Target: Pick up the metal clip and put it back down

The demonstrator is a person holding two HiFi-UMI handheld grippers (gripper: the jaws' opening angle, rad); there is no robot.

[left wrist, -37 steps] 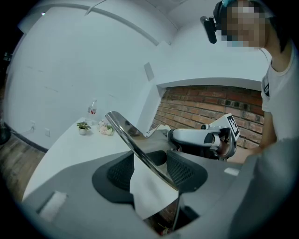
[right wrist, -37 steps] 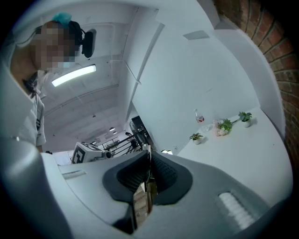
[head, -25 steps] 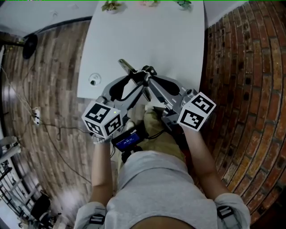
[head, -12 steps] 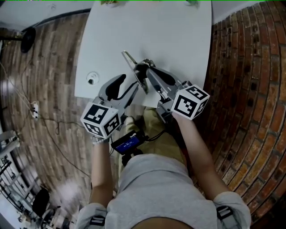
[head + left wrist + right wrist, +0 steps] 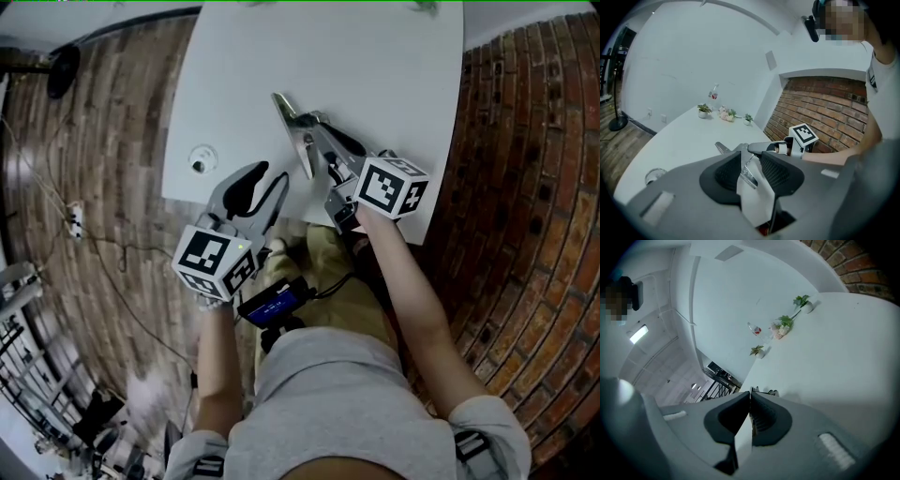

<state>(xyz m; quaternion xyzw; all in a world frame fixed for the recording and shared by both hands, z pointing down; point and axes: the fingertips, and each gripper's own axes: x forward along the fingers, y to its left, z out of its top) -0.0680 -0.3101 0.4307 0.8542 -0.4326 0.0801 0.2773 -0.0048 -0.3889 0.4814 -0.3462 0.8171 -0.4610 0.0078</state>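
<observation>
The metal clip [image 5: 298, 131] is a long silver spring clip with a wire handle, slanting over the near part of the white table [image 5: 375, 66]. My right gripper [image 5: 317, 142] is shut on its near end; in the right gripper view the pads press together on a thin strip, and the clip's end [image 5: 761, 391] pokes out past them. My left gripper [image 5: 270, 178] sits to the left of the clip and apart from it. Its jaws have just been closing and still stand apart, with nothing between them. The left gripper view shows the clip [image 5: 724, 148] beyond its tips [image 5: 751, 157].
A small round fitting [image 5: 199, 161] sits in the table near its left edge. Little potted plants [image 5: 703, 110] and flowers [image 5: 725, 114] line the far edge, with a bottle [image 5: 713, 93] behind. Brick lies to the right, wood floor to the left.
My right gripper has moved forward and down over the table with the clip. The left gripper, which met the clip before, now sits back from it with narrower jaws.
</observation>
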